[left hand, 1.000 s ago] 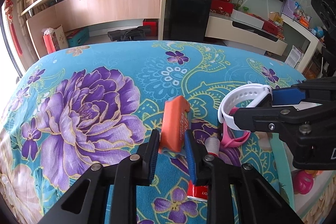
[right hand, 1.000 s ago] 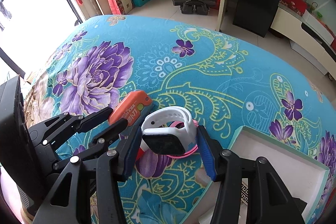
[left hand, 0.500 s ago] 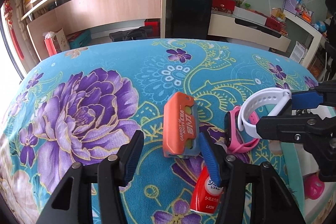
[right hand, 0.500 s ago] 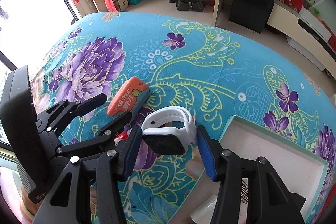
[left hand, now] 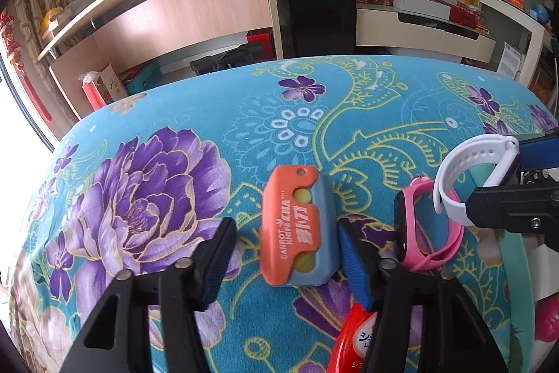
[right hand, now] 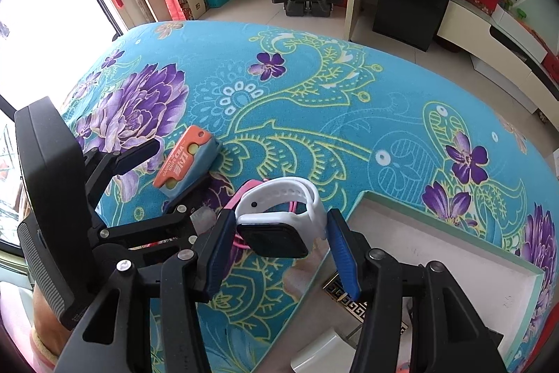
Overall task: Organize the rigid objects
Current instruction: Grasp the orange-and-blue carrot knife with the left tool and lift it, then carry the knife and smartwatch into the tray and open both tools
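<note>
Left fingers (left hand: 346, 254) apart around orange-and-blue plastic knife case (left hand: 300, 233) on floral surface (left hand: 314, 135). Right gripper (right hand: 276, 243) clamps white silicone smartwatch (right hand: 279, 215); carry it toward 4 o'clock, into white tray (right hand: 436, 254), release low.

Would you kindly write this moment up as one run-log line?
left gripper: open around orange knife on cloth | right gripper: shut on white watch | pink watch: on cloth

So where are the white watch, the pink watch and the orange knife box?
white watch (right hand: 276, 238): right wrist view, on its dark screen.
pink watch (left hand: 401, 226): left wrist view, on its dark face.
orange knife box (left hand: 291, 226): left wrist view, on its orange label.
</note>
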`<state>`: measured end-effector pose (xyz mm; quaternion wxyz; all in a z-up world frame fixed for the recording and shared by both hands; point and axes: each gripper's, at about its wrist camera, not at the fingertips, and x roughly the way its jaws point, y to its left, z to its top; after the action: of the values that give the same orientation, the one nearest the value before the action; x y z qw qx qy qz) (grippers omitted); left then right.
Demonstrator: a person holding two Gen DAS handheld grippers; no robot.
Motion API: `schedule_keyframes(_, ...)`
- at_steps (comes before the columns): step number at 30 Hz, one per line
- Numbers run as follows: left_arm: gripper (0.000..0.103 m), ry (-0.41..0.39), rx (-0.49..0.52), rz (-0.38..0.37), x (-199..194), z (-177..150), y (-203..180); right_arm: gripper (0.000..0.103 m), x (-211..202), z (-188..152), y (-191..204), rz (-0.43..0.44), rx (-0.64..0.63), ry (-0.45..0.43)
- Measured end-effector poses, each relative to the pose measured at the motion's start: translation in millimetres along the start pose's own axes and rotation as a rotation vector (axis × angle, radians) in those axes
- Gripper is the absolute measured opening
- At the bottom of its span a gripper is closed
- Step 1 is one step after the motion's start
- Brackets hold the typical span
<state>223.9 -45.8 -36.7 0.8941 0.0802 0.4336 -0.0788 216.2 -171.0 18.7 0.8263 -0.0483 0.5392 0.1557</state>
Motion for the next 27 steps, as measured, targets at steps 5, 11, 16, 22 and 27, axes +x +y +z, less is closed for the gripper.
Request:
schedule_keyframes(5, 0.045, 0.003, -0.013, -0.007, -4.5, -1.2, 0.2, 0.055, 1.2, -3.3, -1.5, 0.009, 0.011, 0.001)
schedule_keyframes(11, 0.045, -0.062, -0.047, -0.006, -36.9, 1.8, 4.5, 0.055, -14.4, -5.6, -2.5, 0.017, 0.019, -0.026)
schedule_keyframes(16, 0.045, -0.155, -0.038, -0.045, -82.4, 4.0, -3.5, 0.055, -44.4, -12.9, -13.0, 0.013, 0.042, -0.072)
schedule_keyframes(22, 0.045, -0.216, 0.045, -0.097, -113.2, 9.1, -39.5, 0.055, -73.2, -36.7, -46.0, -0.061, 0.087, -0.079)
schedule_keyframes(27, 0.045, -0.235, 0.119, -0.173, -121.6, 13.8, -79.1, 0.055, -87.3, -67.1, -88.6, -0.136, 0.156, -0.056)
